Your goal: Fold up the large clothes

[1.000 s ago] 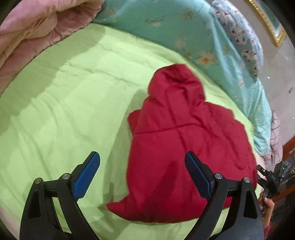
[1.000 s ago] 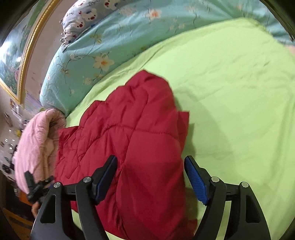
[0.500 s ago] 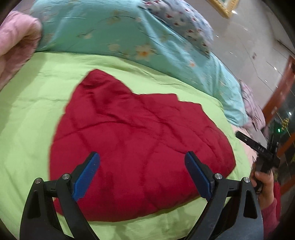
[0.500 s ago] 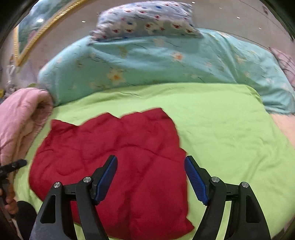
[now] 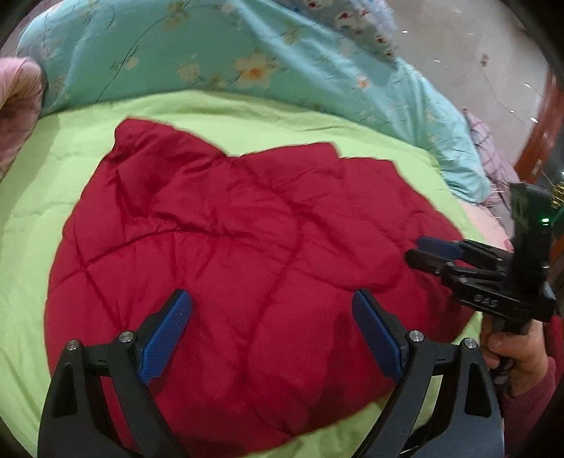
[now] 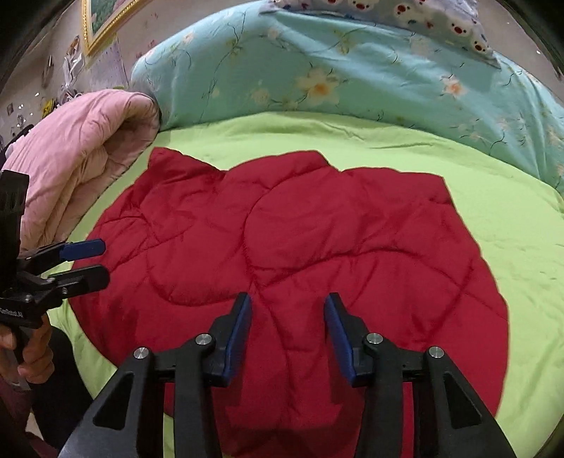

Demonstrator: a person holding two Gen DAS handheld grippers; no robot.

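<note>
A red quilted jacket (image 5: 239, 253) lies spread flat on the green bedcover (image 5: 53, 169), reaching toward the bed's near edge. The left gripper (image 5: 271, 334) hovers over it with jaws wide apart, holding nothing. The right gripper (image 6: 287, 334), likewise released though narrower, hangs above the jacket's near part. A folded pink quilt (image 6: 81, 155) sits at the bed's left edge.

A big green blanket (image 6: 493, 225) covers the bed. Behind it lies a blue quilt with flowers (image 6: 317, 70). On top of that sits a pillow with red and blue spots (image 6: 423, 14). A pink quilt (image 6: 81, 155) is rolled up at the side. A gold picture frame (image 6: 102, 24) hangs on the wall, though its picture is hard to see.
</note>
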